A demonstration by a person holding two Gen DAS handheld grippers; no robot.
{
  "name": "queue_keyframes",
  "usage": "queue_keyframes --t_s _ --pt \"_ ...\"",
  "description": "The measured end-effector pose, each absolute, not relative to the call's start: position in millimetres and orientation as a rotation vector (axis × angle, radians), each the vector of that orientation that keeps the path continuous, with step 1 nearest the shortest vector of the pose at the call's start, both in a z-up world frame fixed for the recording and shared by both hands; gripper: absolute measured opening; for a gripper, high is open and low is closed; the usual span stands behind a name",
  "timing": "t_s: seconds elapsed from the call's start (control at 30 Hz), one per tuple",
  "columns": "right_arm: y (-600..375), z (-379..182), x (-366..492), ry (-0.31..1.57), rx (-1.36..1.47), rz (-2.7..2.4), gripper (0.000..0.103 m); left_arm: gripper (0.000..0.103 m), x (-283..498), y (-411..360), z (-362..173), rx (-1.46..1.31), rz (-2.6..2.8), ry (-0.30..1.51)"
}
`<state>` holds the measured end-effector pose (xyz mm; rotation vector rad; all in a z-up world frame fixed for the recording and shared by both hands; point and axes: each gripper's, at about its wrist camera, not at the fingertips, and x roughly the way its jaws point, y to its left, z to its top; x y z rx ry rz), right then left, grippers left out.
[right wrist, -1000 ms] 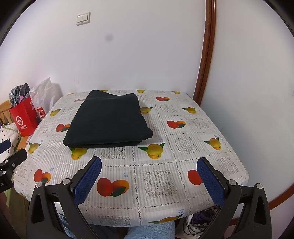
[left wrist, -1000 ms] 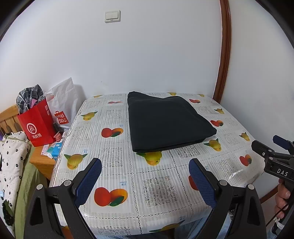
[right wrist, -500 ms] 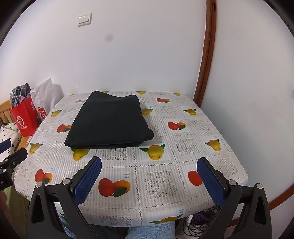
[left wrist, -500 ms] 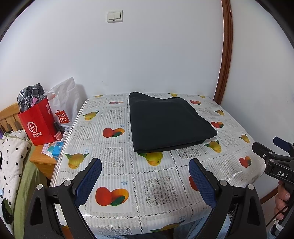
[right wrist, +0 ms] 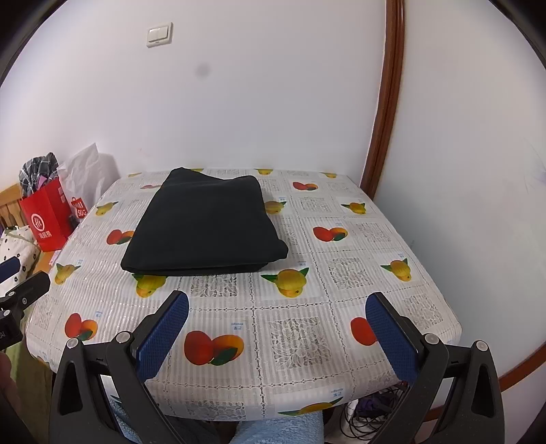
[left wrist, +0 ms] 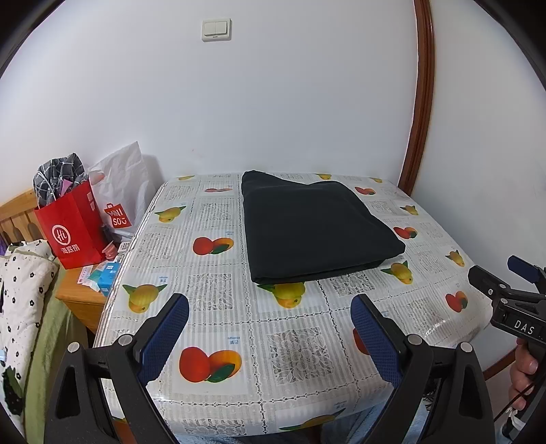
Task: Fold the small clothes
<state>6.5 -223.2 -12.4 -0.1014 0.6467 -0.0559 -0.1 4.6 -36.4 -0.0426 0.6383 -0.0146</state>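
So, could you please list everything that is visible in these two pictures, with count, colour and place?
folded garment: one, black, lying flat on the table's far half
table: one, fruit-print cloth, against the wall
paper bag: one, red, left of table on a wooden stand
plastic bag: one, white, behind the red bag
light switch: one, white, on the wall
left gripper: one, black with blue pads, open, above near edge
right gripper: one, same colours, open

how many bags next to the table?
2, both left of the table: a red paper bag on the wooden nightstand, and a white Miniso bag behind it against the wall. Others may be hidden.
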Motion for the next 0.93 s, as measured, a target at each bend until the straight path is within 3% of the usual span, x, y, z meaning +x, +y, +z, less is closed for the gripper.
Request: queue_keyframes --t_s 0.93 --pt "-226.0 -12.2 6.8 0.641 -0.103 -0.055 0.102 0.096 2.5 9.4 -37.1 -0.054 -0.005 0.639"
